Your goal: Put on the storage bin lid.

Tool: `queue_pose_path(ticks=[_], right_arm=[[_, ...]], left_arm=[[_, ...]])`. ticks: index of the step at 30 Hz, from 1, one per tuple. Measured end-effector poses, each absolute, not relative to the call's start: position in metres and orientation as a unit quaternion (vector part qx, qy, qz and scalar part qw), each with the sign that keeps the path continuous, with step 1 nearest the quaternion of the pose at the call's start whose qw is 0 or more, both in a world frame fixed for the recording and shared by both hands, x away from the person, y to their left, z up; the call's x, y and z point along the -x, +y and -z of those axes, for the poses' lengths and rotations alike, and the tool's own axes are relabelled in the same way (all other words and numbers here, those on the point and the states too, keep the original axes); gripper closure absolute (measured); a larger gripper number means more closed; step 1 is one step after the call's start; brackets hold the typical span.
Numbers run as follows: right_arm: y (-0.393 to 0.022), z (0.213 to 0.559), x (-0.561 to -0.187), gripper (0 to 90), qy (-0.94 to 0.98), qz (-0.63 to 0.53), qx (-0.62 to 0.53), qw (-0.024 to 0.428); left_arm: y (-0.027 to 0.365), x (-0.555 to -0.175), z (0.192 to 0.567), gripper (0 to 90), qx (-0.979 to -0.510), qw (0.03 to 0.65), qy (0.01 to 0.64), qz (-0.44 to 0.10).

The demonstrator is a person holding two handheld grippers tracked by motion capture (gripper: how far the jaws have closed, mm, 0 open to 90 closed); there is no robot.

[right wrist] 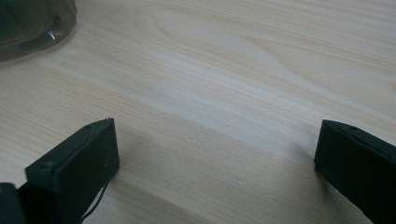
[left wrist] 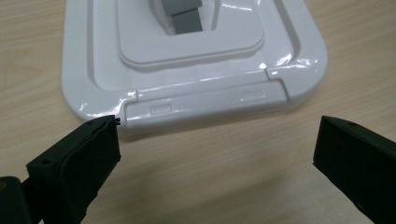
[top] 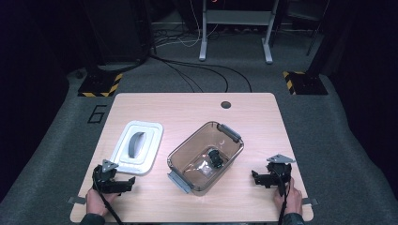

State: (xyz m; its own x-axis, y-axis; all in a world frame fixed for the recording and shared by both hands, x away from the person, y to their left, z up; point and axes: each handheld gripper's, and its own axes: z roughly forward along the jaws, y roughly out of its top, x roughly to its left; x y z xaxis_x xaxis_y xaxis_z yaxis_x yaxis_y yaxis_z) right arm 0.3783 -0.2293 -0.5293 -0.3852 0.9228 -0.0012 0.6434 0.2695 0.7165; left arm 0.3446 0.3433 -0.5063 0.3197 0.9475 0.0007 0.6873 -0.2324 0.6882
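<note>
Inside the container (top: 205,157) — something black, indistinct.

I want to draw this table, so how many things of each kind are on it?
White lid: 1
Clear brown box: 1
Small black thing in a clear bag inside the box: 1
Hand-held grippers, left and right, jaws open: 2
Total: 5
</note>
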Motion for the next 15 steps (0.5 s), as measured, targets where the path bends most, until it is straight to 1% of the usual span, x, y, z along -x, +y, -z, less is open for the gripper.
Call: queue_pose_path(ticks=[5,10,15], right_arm=[[-0.230,0.529,-0.378,0.0,0.768,-0.323,-0.510,0.215],[-0.230,0.529,-0.378,0.0,0.768,-0.326,-0.508,0.214],[-0.230,0.529,-0.378,0.0,0.768,-0.325,-0.508,0.214]], left_arm=[[0.341,-0.360,0.496,0.8,-0.756,0.292,0.542,-0.223],[0.344,-0.378,0.488,0.2,-0.746,0.302,0.552,-0.219],[0.344,-0.394,0.485,0.0,-0.745,0.298,0.557,-0.216]])
